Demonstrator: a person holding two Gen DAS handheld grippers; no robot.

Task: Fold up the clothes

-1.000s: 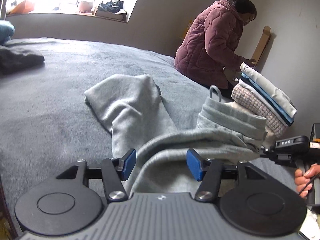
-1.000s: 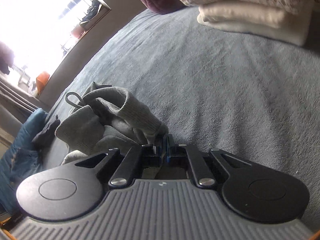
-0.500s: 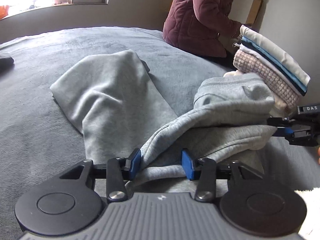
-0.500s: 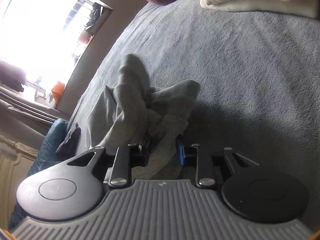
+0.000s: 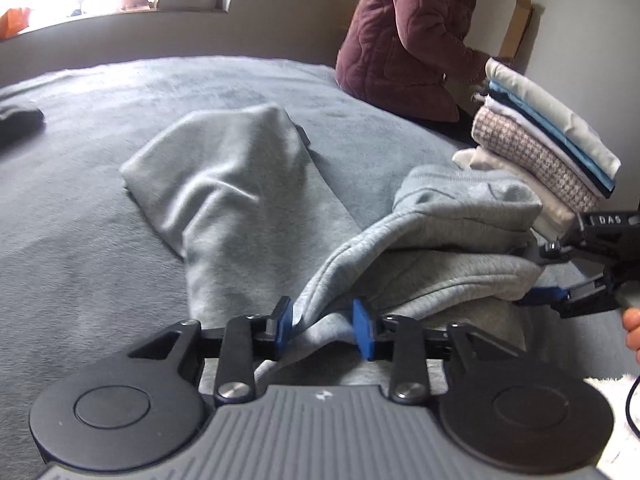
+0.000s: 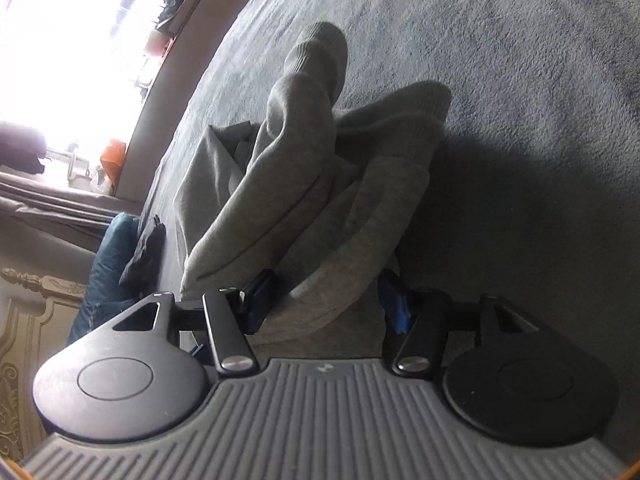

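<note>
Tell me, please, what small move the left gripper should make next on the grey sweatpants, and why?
Probably close the left gripper: its blue pads sit apart around a raised fold of the grey sweatpants, not yet pinching it, while the right gripper also looks open.

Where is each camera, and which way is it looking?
Left wrist: sits on the left gripper, faces across the grey blanket toward the folded clothes stack; the right gripper shows.
Right wrist: sits on the right gripper, faces the window.
Both show the light grey sweatshirt.
</note>
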